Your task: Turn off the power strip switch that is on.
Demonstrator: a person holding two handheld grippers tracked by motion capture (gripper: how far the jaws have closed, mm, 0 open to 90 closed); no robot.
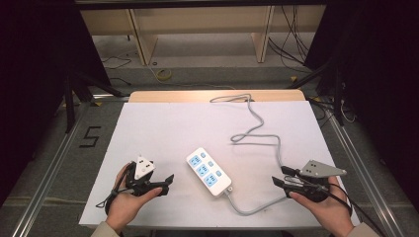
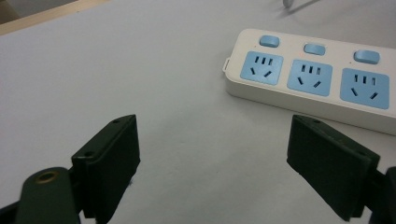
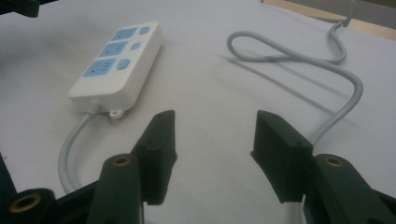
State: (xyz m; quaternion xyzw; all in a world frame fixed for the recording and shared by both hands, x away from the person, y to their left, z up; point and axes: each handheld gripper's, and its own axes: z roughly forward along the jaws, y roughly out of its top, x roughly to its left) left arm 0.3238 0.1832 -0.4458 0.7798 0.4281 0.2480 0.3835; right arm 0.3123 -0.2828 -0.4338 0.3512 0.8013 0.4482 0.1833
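A white power strip (image 1: 208, 171) with three blue sockets and blue switches lies slanted in the middle of the white sheet. Its grey cable (image 1: 257, 126) loops from its near end out to the right and up to the table's far edge. My left gripper (image 1: 163, 181) is held low at the left, open and empty, jaws pointing right toward the strip (image 2: 308, 77). My right gripper (image 1: 277, 179) is held at the right, open and empty, pointing left, with the strip (image 3: 119, 58) ahead to its left and the cable (image 3: 299, 60) curling past its right jaw.
The white sheet (image 1: 163, 123) covers a wooden table whose bare edge (image 1: 197, 95) shows at the back. A metal frame rail (image 1: 54, 163) runs along each side. Wooden shelving and loose cables lie on the floor beyond.
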